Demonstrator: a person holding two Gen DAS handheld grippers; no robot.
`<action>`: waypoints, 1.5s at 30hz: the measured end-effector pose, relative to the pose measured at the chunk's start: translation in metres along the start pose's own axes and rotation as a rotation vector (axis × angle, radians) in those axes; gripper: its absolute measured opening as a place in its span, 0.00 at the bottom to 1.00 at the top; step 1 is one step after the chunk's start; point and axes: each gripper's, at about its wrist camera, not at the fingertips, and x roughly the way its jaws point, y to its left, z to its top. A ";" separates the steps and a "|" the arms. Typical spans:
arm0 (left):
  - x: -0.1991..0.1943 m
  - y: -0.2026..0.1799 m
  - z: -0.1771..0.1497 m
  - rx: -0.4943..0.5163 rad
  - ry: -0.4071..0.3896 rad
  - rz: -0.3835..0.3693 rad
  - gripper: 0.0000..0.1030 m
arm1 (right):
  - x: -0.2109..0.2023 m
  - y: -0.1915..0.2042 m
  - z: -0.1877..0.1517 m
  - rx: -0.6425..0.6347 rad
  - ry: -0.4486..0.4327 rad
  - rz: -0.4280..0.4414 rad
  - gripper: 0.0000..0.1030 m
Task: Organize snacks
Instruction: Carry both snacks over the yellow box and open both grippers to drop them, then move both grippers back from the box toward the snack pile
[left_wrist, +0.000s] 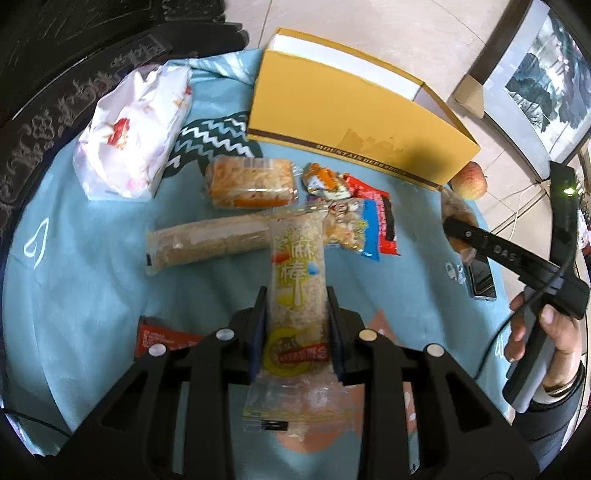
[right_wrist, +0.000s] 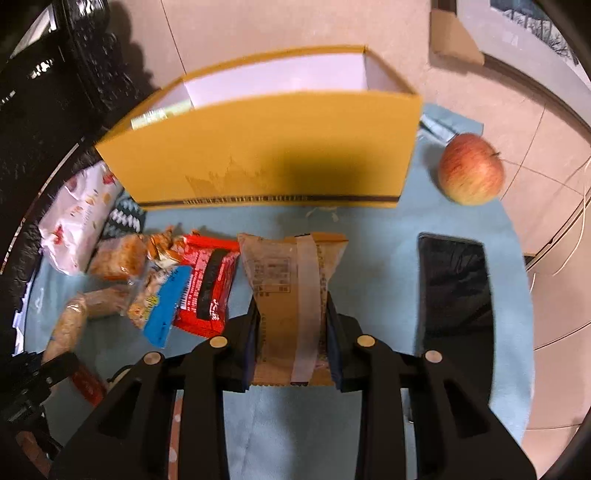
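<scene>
Item: snacks for sorting, on a round table under a light blue cloth (right_wrist: 369, 229)

Held, two. Left gripper (left_wrist: 297, 317) is clamped on a long sesame stick (left_wrist: 297, 280) in clear wrap, pinched across its lower half so the printed end juts forward over the pile. Right gripper (right_wrist: 291, 321) is clamped on a brown packet (right_wrist: 284, 280), seam side up, held by its near end clear of the cloth; judged ready to carry to the box.

Destination, one. A yellow box (right_wrist: 266, 155), open at the top with a white lining, stands at the far side of the cloth just behind the snacks, its long wall facing both grippers. Something pale green shows at its left inner corner, possibly a snack already inside; the view is too slight to say.

Loose on the cloth, six counted: a second grain stick (left_wrist: 199, 240) lying crosswise, a clear-wrapped rice cake (left_wrist: 251, 182), a small orange packet (left_wrist: 323, 179), a blue-edged packet (left_wrist: 354, 225), a red packet (right_wrist: 208, 284) under it, and another red packet (left_wrist: 162, 338) near the left gripper.

Other goods, likely not snacks for the box: one white tissue pack (left_wrist: 133, 133), one apple (right_wrist: 471, 168), one dark phone (right_wrist: 456, 295) beside the brown packet
</scene>
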 end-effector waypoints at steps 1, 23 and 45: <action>-0.001 -0.002 0.001 0.004 -0.003 0.000 0.28 | -0.003 0.001 0.002 0.001 -0.009 0.001 0.30; 0.025 -0.092 0.189 0.131 -0.196 0.073 0.28 | -0.021 -0.007 0.129 -0.006 -0.281 -0.028 0.31; 0.030 -0.079 0.202 0.035 -0.276 0.166 0.96 | -0.012 -0.019 0.113 0.127 -0.314 0.021 0.64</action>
